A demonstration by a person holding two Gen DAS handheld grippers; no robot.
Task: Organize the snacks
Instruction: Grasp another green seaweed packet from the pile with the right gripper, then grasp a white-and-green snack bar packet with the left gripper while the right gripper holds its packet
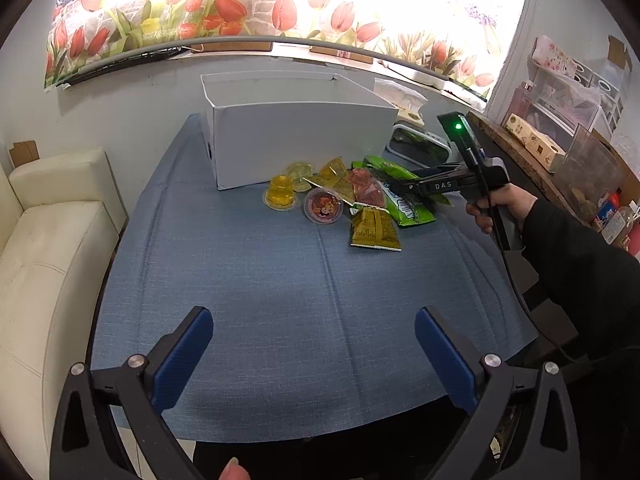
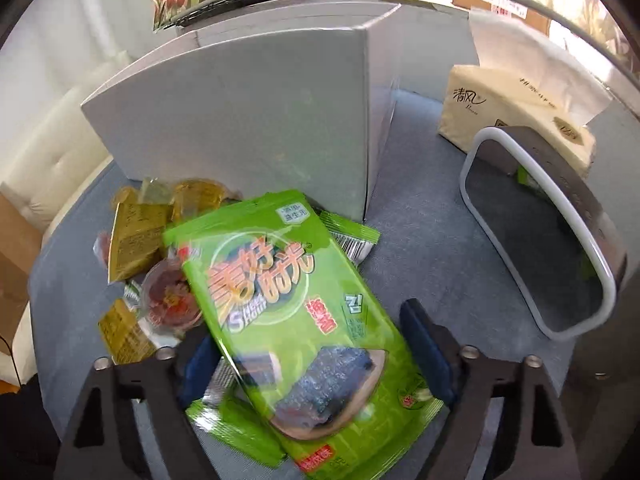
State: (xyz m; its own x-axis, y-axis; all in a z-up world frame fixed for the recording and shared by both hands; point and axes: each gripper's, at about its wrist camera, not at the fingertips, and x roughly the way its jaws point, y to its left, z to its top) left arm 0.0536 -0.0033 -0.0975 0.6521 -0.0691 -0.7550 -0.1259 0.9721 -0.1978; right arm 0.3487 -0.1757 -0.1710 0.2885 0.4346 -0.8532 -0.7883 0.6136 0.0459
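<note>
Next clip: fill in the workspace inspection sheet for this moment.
Surface: blue cloth over the table.
Job's things: white box, open top; jelly cups, gold packets and green seaweed packs heaped beside it.
Clutter: tissue pack, grey-rimmed device.
Grippers: left tongs open, empty; right tongs straddle a seaweed pack, grip unclear.
Cables: black lead from right tool.
Surroundings: cream sofa, tulip print, shelf.

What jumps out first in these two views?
A bright green seaweed snack packet lies between the right gripper's jaws, atop a heap of jelly cups and yellow pouches. Behind the heap stands a tall open white cardboard box on the blue tablecloth; the left gripper hangs open.
</note>
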